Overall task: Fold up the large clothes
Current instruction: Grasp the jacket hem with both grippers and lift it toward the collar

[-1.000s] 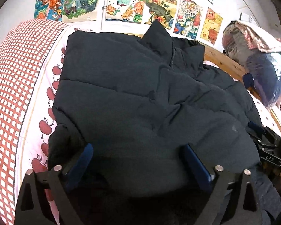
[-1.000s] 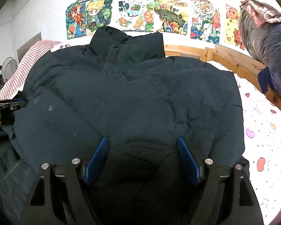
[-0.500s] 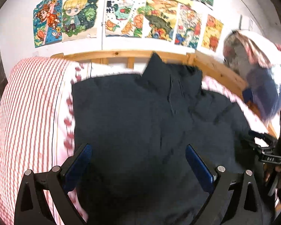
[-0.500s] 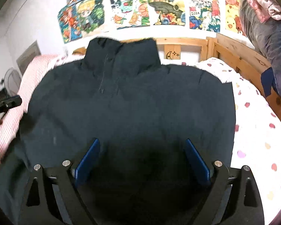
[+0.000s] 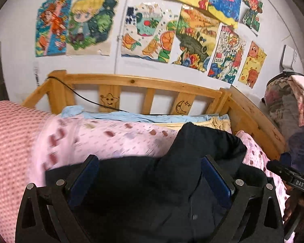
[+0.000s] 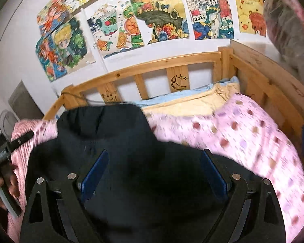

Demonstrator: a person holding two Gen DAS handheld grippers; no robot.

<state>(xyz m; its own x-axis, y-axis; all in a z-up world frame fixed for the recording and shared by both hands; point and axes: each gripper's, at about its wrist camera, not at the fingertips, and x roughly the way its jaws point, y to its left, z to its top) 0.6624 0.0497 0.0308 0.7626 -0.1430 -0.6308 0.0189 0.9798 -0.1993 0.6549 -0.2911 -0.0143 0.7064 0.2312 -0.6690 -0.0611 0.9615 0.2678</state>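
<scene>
A dark navy padded jacket (image 5: 202,141) lies spread on the bed with its collar toward the headboard. It fills the lower part of the left wrist view, under my left gripper (image 5: 150,162), which is open with its blue pads wide apart. In the right wrist view the jacket (image 6: 111,129) lies below my right gripper (image 6: 154,154), also open with nothing pinched between the pads. The jacket's lower part is hidden under both grippers. Both views are motion-blurred.
A pink dotted sheet (image 6: 243,137) covers the bed, with a red-checked blanket (image 5: 8,141) on the left. A wooden headboard (image 5: 141,83) and side rail (image 6: 263,77) fence the far and right sides. A bagged bedding bundle (image 5: 289,105) sits at the right. A hand (image 6: 2,184) holds the other gripper.
Both cameras have tilted up and drawn back. The jacket now fills only the lower part of each view, and the headboard and wall drawings show. Both grippers stay open.
</scene>
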